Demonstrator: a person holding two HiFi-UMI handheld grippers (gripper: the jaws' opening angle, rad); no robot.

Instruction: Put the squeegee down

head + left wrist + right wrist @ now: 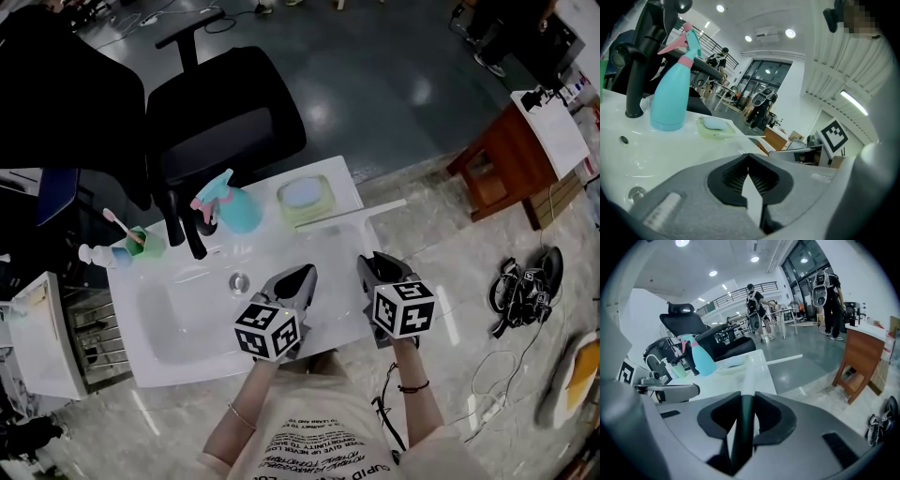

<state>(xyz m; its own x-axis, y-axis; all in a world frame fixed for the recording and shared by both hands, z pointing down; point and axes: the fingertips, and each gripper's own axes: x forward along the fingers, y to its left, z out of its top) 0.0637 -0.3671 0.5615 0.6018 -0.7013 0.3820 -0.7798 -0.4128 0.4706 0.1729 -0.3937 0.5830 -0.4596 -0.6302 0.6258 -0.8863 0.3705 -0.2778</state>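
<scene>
I am holding the squeegee (349, 217) by its handle in my right gripper (375, 262), whose jaws are clamping the thin dark stem between them. The handle is running straight ahead of that gripper, away from me. The white blade is crossing it at the far end, so the long axis of the blade is lying side to side across the far right part of the tabletop (328, 281). I cannot tell whether the blade is touching the surface yet.

My left gripper (305, 273) is sitting just beside the right one with its jaws closed tip to tip on nothing. The job therefore belongs to the right hand.

The blade's right end is sticking out past the tabletop's right edge, over the floor. Its left end is near the soap dish (305, 199), with the spray bottle (234, 206) further left. The sink basin (187, 319) is taking up the left side. I judge the flat strip ahead of my right gripper to be the open room for setting it down, kept inward from that right edge.
</scene>
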